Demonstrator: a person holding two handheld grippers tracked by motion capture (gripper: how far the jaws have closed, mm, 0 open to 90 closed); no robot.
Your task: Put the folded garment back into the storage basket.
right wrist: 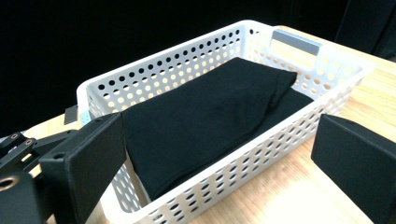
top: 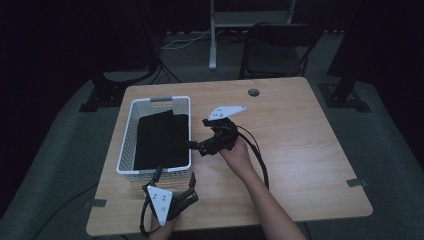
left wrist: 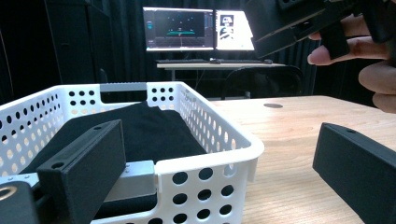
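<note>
On the tabletop (top: 300, 130), a white basket (top: 126, 145) is holding a folded black cloth (top: 162, 140).
Right claw (top: 197, 147) is hovering just beside the basket's right wall, jaws spread wide and gripping nothing; left claw (top: 172, 187) is sitting at the basket's near end, likewise wide and empty.

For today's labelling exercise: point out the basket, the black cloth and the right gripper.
basket (top: 129, 131): high view, left wall.
black cloth (right wrist: 205, 109): right gripper view, middle of the folded top.
right gripper (top: 192, 145): high view, midway between its fingertips.
</note>
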